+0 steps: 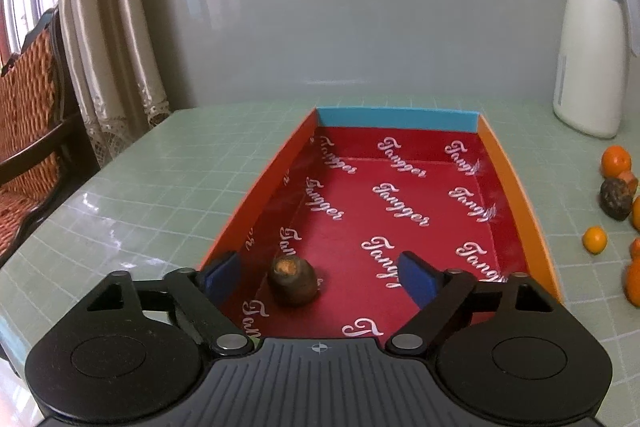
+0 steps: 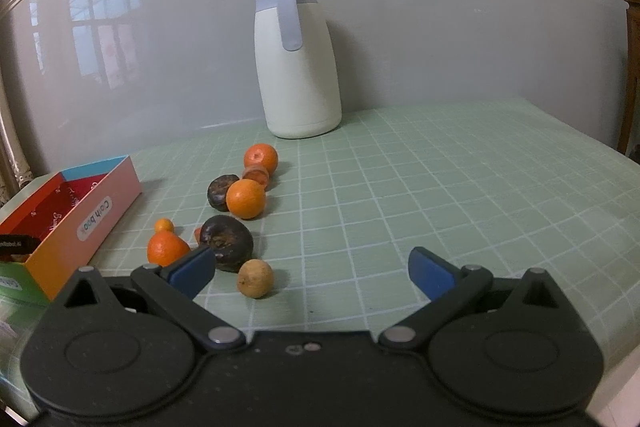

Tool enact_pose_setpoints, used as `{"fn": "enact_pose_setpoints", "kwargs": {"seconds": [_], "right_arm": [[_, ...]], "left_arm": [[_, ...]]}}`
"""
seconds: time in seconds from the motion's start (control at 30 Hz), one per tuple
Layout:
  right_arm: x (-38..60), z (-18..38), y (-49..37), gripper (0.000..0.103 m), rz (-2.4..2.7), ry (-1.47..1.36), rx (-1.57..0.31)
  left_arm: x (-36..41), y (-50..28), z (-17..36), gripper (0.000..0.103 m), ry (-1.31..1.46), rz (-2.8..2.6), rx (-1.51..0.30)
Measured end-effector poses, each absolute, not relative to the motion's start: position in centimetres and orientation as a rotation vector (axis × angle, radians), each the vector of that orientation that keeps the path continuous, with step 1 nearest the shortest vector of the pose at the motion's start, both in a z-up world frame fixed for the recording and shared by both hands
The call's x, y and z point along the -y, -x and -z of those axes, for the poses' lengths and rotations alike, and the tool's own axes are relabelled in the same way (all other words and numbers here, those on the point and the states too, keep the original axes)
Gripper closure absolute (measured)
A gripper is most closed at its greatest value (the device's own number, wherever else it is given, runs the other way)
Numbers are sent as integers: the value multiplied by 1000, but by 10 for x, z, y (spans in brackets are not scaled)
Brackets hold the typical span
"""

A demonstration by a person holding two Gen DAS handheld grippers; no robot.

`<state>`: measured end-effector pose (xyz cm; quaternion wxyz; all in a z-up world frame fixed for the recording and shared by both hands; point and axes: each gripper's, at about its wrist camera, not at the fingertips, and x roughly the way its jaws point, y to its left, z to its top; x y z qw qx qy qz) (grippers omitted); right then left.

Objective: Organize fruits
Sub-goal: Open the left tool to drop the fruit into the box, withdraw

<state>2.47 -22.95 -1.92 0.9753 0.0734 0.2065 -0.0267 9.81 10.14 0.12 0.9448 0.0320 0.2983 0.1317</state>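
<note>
Left gripper (image 1: 320, 277), jaws spread wide and released, poised above the near end of a box (image 1: 516, 195) with a red printed lining, orange side walls and a blue far wall. One dark brown fruit (image 1: 293, 279) lies on the lining near the left wall, between the blue pads but touching neither. Right gripper (image 2: 314, 273), likewise spread and grasping nothing, low over the green gridded table (image 2: 440, 195). Just ahead of its left pad: a small tan fruit (image 2: 255, 278), a dark shrivelled fruit (image 2: 226, 242) and an orange (image 2: 166, 248). Farther back, more oranges (image 2: 245, 198) and another dark fruit (image 2: 219, 192) cluster loosely right of the box. A white jug (image 2: 298, 67) with a grey lid stands upright by the wall
</note>
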Motion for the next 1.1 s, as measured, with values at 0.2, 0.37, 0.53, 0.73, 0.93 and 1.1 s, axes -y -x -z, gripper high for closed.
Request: {"fn": "enact_pose_setpoints", "kwargs": {"seconds": [0.2,0.37,0.53,0.73,0.93,1.1], "right_arm": [[227,19,-26,0,52,-137,-418],[226,20,-26,0,52,-138,-420],[223,20,-27,0,51,-127,-424],[219,21,-30,0,53,-110,-437],[216,22,-33,0,56,-95,-440],[215,23,-36,0,59,-94,-451]], "left_arm": [[-92,-89,-14,6,-99,-266,-541],[-90,-80,-28,6,-94,-256,-504],[-86,-70,-39,2,-90,-248,-468],[-84,-56,-47,0,-63,-226,-442],[-82,-43,-45,0,-52,-202,-443],[-82,-35,-40,0,-33,-186,-465]]}}
